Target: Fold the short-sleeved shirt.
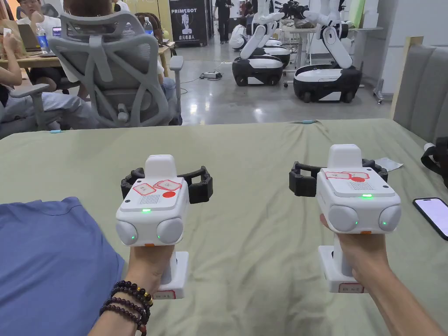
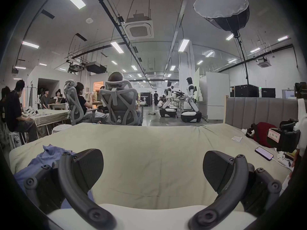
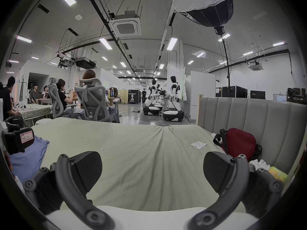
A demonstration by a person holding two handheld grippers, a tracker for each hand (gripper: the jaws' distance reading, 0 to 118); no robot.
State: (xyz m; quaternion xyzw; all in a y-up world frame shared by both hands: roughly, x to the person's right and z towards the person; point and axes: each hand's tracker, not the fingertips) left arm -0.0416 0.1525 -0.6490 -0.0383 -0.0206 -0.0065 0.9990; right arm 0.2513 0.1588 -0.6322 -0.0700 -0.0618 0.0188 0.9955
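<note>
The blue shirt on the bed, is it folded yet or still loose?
Not neatly folded: the blue shirt lies rumpled at the left of the green sheet, bunched up in the left gripper view. Neither open gripper touches it.

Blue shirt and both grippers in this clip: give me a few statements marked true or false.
1. The blue shirt lies at the left of the green sheet, beside the left gripper. True.
2. The left gripper is shut on the shirt. False: its jaws stand wide apart with bare sheet between them.
3. The right gripper is open and holds nothing. True.
4. A phone lies on the shirt. False: it lies on the sheet at the right edge, far from the shirt.
5. A red bag sits against the grey headboard. True.
</note>
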